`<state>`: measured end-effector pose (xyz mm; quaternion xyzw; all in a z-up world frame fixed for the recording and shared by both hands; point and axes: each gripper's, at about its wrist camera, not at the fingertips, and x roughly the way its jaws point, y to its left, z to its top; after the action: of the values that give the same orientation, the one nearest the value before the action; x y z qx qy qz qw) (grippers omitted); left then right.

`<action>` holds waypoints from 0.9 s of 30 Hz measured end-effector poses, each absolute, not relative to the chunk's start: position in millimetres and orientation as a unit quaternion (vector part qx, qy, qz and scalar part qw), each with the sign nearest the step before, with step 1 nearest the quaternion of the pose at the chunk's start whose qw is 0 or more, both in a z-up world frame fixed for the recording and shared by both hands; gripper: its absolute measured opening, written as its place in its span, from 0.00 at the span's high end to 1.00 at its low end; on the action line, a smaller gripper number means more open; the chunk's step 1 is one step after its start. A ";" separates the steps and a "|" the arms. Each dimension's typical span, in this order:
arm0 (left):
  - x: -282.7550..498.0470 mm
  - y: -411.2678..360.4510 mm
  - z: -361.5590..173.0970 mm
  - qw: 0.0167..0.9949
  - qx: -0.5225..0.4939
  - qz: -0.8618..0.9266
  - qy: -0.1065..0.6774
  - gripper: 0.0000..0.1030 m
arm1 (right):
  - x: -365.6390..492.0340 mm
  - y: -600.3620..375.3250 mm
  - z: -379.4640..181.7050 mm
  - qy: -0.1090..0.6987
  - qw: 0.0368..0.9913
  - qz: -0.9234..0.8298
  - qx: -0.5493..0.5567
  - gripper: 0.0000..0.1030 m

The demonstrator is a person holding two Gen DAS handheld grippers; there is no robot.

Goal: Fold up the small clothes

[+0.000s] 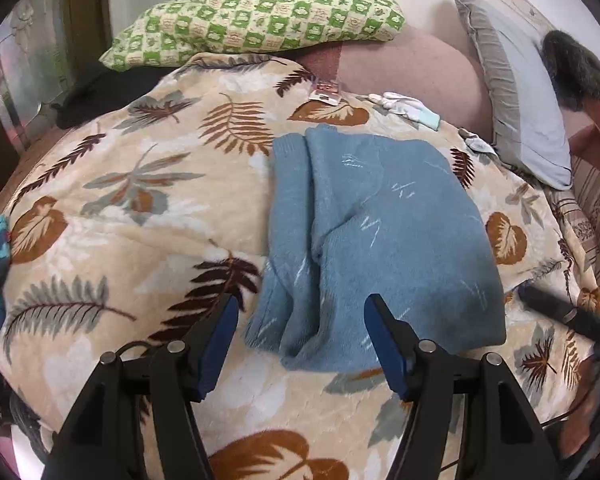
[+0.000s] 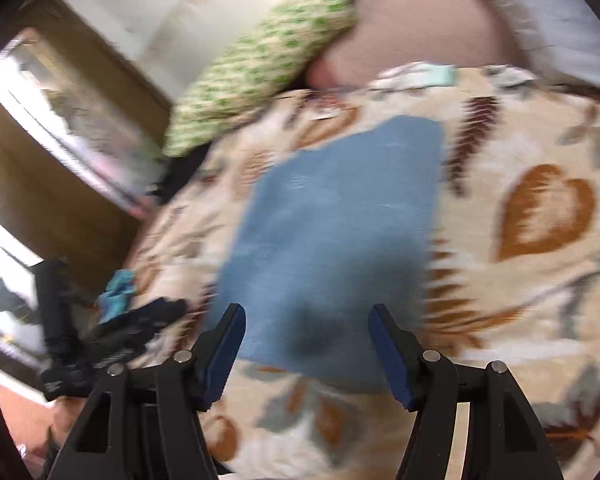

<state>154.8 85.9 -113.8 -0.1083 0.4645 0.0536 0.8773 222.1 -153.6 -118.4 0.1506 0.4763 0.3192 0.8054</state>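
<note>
Blue sweater (image 1: 384,240) creases sharp left, blurred right

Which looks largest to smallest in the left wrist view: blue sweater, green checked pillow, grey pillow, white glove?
1. blue sweater
2. green checked pillow
3. grey pillow
4. white glove
The sweater's nearness inflates it.
</note>
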 end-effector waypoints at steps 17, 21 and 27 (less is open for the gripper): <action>109.1 139.4 -84.2 0.890 -0.172 0.086 0.414 0.36 | 311.8 -53.1 -169.3 0.538 0.669 0.393 0.328 0.34; 112.0 150.9 -83.8 0.887 -0.175 0.088 0.418 0.36 | 320.0 -17.3 -218.4 0.565 0.634 0.391 0.356 0.41; 117.8 145.1 -84.2 0.888 -0.176 0.077 0.419 0.36 | 320.7 -29.7 -176.6 0.535 0.638 0.414 0.369 0.38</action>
<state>117.8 145.1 -84.2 -0.1756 0.4187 0.0767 0.8877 320.7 -29.7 -176.6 0.3686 0.5347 0.4144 0.6376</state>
